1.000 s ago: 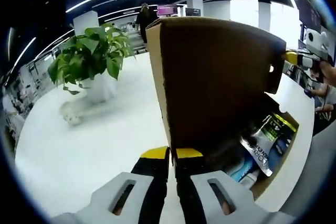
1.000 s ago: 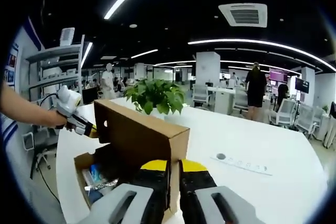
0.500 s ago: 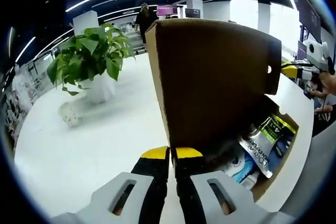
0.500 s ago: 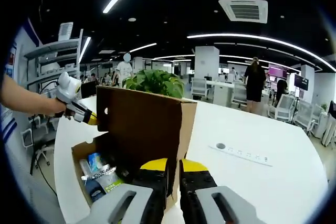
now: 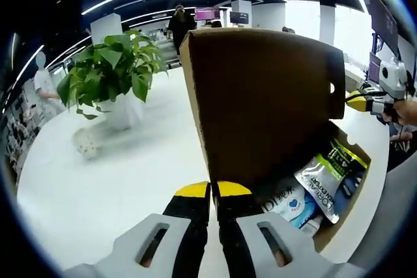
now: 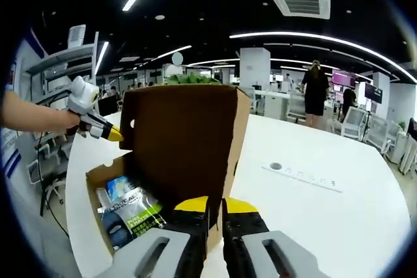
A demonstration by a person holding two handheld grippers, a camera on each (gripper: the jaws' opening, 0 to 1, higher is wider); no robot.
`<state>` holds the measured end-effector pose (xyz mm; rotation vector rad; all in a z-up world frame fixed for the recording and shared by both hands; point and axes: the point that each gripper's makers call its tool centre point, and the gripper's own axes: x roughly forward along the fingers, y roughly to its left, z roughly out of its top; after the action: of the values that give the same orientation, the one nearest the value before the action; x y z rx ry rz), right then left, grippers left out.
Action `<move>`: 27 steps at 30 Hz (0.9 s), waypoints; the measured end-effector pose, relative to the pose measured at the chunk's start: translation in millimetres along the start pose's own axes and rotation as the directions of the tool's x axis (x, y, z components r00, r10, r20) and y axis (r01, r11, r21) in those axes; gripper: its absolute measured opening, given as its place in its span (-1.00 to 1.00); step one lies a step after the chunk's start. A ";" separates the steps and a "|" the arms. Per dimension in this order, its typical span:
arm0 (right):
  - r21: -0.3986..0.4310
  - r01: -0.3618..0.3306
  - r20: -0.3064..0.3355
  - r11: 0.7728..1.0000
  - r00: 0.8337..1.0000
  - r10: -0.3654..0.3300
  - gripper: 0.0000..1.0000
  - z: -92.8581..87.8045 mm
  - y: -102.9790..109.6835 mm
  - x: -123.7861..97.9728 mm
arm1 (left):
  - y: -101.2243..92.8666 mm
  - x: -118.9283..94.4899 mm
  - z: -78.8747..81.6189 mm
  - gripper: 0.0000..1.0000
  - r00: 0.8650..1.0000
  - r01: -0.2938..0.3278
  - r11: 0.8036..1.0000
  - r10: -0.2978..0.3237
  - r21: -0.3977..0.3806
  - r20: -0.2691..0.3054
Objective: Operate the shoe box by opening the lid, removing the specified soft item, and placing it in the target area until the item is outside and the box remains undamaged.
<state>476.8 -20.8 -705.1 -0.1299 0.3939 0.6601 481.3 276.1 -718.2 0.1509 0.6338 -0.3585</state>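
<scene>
Bright strip lights curve across the dark ceiling of an open office, and a broad white table (image 5: 117, 180) carries everything of interest.

At the bottom of the left gripper view, the left tool (image 5: 214, 194) has its yellow-tipped black jaws pressed together on the lower edge of the raised brown cardboard lid (image 5: 267, 102), which stands nearly upright. Beyond the lid, the open brown cardboard shoe box (image 5: 355, 180) lies on the table, and inside it are soft plastic packets: a silvery pouch with green and black print (image 5: 329, 177) and a white and blue packet (image 5: 287, 201) just beside it. Off to the right of that view, the other tool, yellow-tipped with a white body, is held by a person's hand near the lid's far edge; whether it touches the cardboard cannot be told there. Left of the lid, a leafy green plant in a white pot (image 5: 111, 76) stands on the table, with a small pale round object (image 5: 86, 142) near its base.

In the right gripper view, the right tool (image 6: 215, 205) is likewise shut on the lid's (image 6: 186, 138) edge, at the corner nearest the camera. The shoe box (image 6: 98, 190) sits open below and to the left, the green and black pouch (image 6: 133, 216) lying flat inside. A person's hand holds the left tool (image 6: 104, 131) at the lid's far side. A small round grey socket (image 6: 275, 166) is set in the table (image 6: 313, 226) to the right. People and office chairs stand in the distance.
</scene>
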 end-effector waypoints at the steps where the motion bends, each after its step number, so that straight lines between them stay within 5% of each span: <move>1: 0.001 0.000 -0.002 1.000 1.000 0.000 -0.97 -1.0 0.0 0.5 | 0.1 0.1 0.1 -0.99 1.000 0.000 1.000 0.000 0.000 0.000; 27: 0.049 0.007 -0.036 0.999 0.999 -0.005 -1.00 -12.2 -5.3 12.4 | 4.3 5.8 4.8 -0.99 1.000 0.008 1.000 -0.008 -0.018 0.017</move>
<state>485.2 -20.8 -721.3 -0.0968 0.4440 0.6422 489.8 277.3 -717.8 0.1280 0.6205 -0.3613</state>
